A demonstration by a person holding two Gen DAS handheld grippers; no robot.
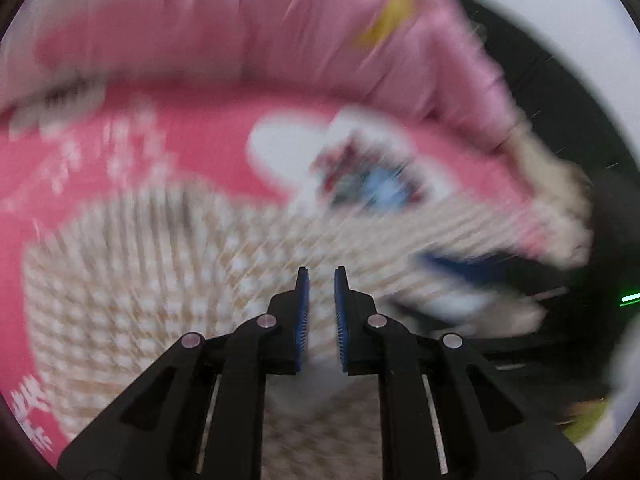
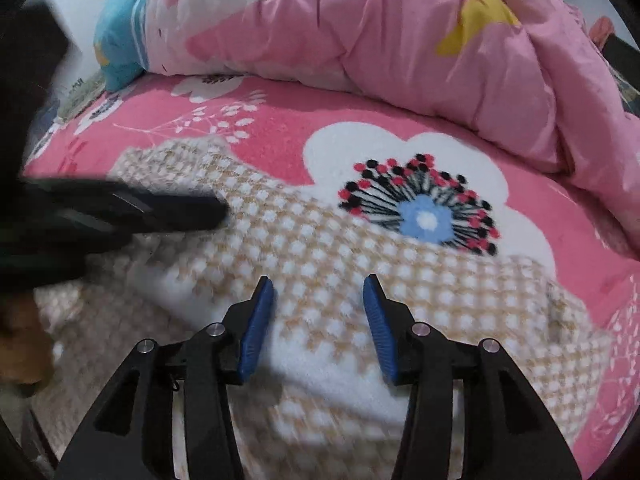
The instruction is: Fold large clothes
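Your checked beige-and-white garment [image 2: 320, 264] lies flat on the pink flowered bed sheet [image 2: 280, 128], right under and ahead of both grippers. Your right gripper [image 2: 318, 286] hangs released, jaws wide, directly over the middle of the cloth, nothing held. Your left gripper [image 1: 321, 274] shows narrow-gapped jaws with nothing visibly between them; in the right wrist view it comes in from the left [image 2: 168, 208], its tip at the garment's far-left part.

Judgement: the garment runs left to right across the bed, and its far-left corner is nearer your left gripper.

Hard to read: the left wrist view is badly motion-blurred, so contact with the cloth can't be told. The garment's near edge is cut off behind the grippers. The pink duvet [image 2: 380, 32] is heaped at the far side.
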